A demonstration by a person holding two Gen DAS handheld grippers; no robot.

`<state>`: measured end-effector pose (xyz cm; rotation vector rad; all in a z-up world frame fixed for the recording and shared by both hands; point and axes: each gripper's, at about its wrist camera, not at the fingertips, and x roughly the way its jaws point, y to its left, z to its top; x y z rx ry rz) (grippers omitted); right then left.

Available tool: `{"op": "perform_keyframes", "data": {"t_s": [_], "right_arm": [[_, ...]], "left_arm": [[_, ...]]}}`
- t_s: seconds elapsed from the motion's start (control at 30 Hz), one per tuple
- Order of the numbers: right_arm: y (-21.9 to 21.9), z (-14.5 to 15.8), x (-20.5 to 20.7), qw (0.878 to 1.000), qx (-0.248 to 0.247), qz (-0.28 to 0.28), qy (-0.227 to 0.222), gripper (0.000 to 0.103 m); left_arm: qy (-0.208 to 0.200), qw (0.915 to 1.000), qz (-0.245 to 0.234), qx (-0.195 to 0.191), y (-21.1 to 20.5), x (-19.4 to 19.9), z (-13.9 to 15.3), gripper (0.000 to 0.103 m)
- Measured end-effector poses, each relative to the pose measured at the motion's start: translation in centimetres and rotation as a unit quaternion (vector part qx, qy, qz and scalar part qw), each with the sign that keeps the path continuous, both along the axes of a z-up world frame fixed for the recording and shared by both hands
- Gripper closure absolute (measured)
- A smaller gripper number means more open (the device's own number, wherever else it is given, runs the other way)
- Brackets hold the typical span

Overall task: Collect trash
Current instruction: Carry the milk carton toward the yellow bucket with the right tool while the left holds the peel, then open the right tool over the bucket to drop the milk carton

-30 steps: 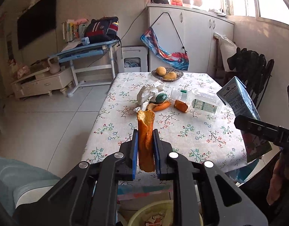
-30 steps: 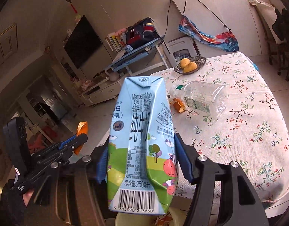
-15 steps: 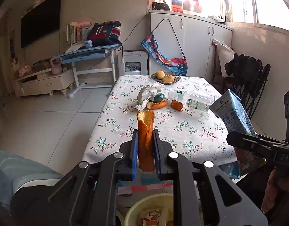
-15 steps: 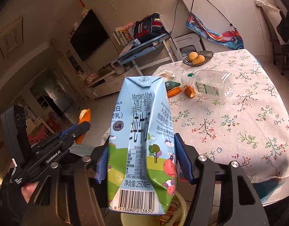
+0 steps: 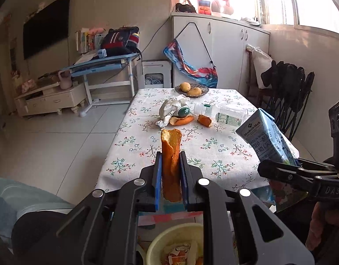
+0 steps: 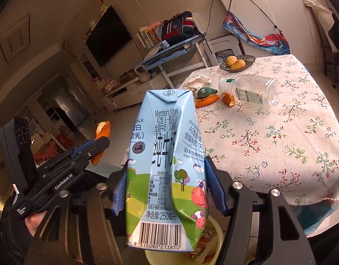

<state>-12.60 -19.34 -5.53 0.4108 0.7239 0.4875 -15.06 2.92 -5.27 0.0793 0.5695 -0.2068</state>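
My left gripper (image 5: 171, 167) is shut on an orange peel strip (image 5: 170, 154) and holds it upright above a yellow bin (image 5: 169, 245) with scraps in it. My right gripper (image 6: 167, 183) is shut on a blue milk carton (image 6: 167, 165), also above the bin (image 6: 213, 243). The carton shows at right in the left wrist view (image 5: 266, 137). On the flowered table (image 5: 213, 150) lie a clear plastic bottle (image 5: 222, 112), crumpled tissue (image 5: 171, 106), a green wrapper (image 5: 183, 111) and more orange peels (image 5: 182, 121).
A plate of mangoes (image 5: 191, 89) stands at the table's far end. Dark chairs (image 5: 286, 92) stand at the table's right. A blue desk (image 5: 103, 66) and white cabinets (image 5: 218, 50) stand behind. Tiled floor lies left of the table.
Both grippers have drawn back from the table with their loads still held. The table now looks farther away and more of the yellow bin shows below.
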Motion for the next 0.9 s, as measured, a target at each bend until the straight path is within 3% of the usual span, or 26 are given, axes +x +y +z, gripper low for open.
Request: {"op": "perform_keyframes", "data": {"t_s": [0.17, 0.3, 0.5, 0.6, 0.9], "right_arm": [[3.0, -2.2, -0.4, 0.996, -0.038, 0.055, 0.057, 0.042], [6.1, -4.4, -0.8, 0.985, -0.086, 0.108, 0.105, 0.042], [8.6, -6.6, -1.5, 0.968, -0.118, 0.160, 0.151, 0.042], [9.0, -6.8, -2.0, 0.967, -0.125, 0.162, 0.150, 0.039], [6.8, -5.5, -1.7, 0.981, -0.100, 0.107, 0.124, 0.035]], "left_arm": [[0.000, 1.0000, 0.000, 0.000, 0.0, -0.1, -0.1, 0.088], [0.000, 1.0000, 0.001, 0.000, 0.1, 0.0, -0.1, 0.088], [0.000, 1.0000, 0.000, 0.000, 0.1, 0.0, -0.1, 0.088], [0.000, 1.0000, 0.000, 0.000, 0.1, 0.0, -0.1, 0.088], [0.002, 1.0000, -0.005, 0.004, 0.1, -0.1, -0.6, 0.088]]}}
